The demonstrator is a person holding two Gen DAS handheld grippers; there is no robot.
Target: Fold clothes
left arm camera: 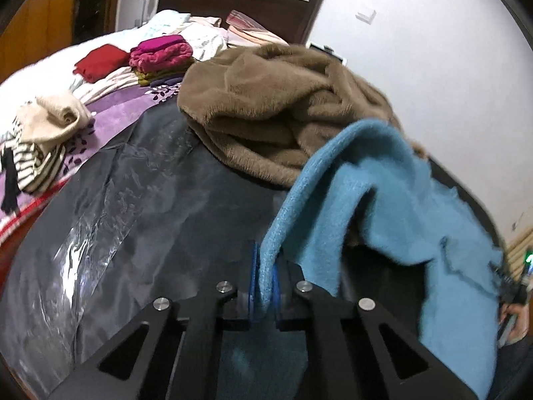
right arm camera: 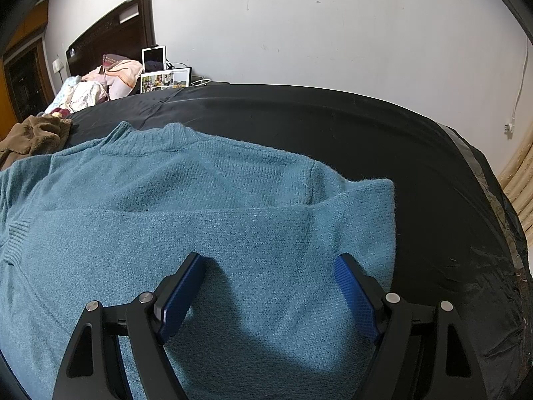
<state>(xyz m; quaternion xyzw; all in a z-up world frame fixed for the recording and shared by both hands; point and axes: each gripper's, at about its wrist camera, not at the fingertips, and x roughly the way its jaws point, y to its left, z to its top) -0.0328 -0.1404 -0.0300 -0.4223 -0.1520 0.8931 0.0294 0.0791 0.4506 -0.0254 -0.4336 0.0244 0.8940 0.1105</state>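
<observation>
A teal knit sweater [right arm camera: 206, 230] lies spread on a black sheet [right arm camera: 333, 116], neck toward the wall, one sleeve folded across its chest. My right gripper [right arm camera: 271, 266] hovers open just above the sweater's lower body, with nothing between its blue pads [right arm camera: 356, 296]. In the left wrist view my left gripper [left arm camera: 265, 266] is shut on a folded edge of the teal sweater [left arm camera: 366, 200], which rises from the jaws in a raised loop and drapes away to the right.
A crumpled brown fleece [left arm camera: 266, 106] lies on the black sheet [left arm camera: 133, 216] behind the lifted edge. Folded red and magenta stacks [left arm camera: 160, 56], a cream and striped pile [left arm camera: 43, 133] and pillows lie on the bed. A dark headboard [right arm camera: 113, 36] and a tablet [right arm camera: 154, 57] stand by the wall.
</observation>
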